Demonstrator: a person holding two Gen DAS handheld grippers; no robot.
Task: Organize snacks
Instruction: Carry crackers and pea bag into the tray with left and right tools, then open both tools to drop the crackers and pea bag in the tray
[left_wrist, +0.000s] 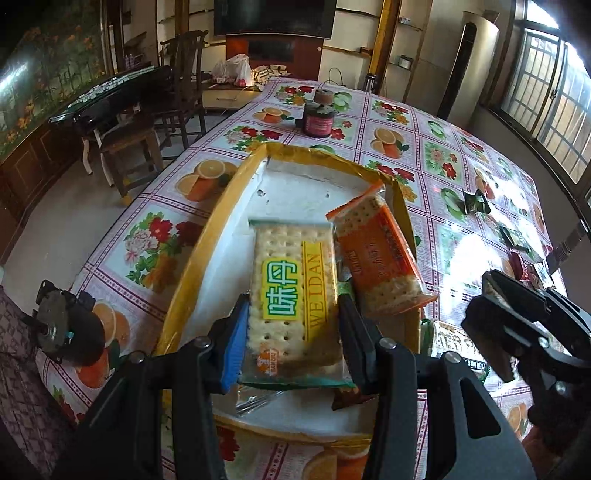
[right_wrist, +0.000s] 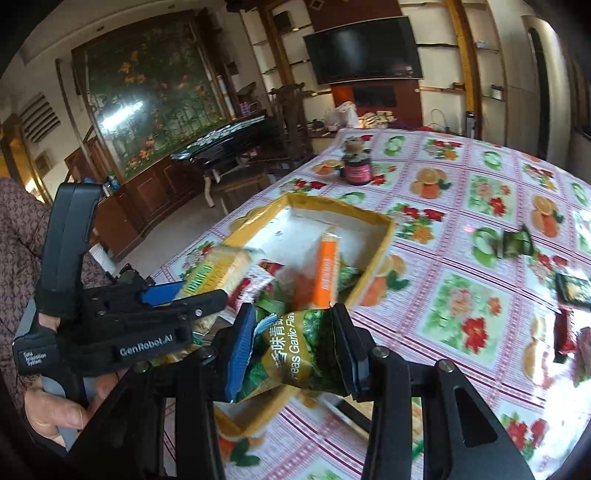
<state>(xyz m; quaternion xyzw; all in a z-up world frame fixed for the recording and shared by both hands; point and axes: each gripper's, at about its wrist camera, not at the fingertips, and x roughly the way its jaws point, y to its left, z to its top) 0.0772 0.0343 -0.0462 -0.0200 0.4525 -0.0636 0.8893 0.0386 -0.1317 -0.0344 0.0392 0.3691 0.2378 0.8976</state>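
My left gripper (left_wrist: 291, 328) is shut on a green-and-yellow cracker pack (left_wrist: 293, 295) and holds it over the yellow-rimmed box (left_wrist: 207, 243). An orange cracker pack (left_wrist: 380, 258) leans on the box's right wall. My right gripper (right_wrist: 291, 350) is shut on a green pea snack bag (right_wrist: 295, 354) above the box's (right_wrist: 373, 262) near right edge. The left gripper (right_wrist: 184, 299) with its cracker pack (right_wrist: 214, 273) shows at the left of the right wrist view. The right gripper (left_wrist: 491, 295) shows at the right of the left wrist view.
Several small snack packs (right_wrist: 513, 243) lie loose on the flowered tablecloth (right_wrist: 461, 314) to the right. A dark jar (left_wrist: 319, 118) stands on the far side of the table. Chairs (left_wrist: 177, 85) and a dark side table stand to the left.
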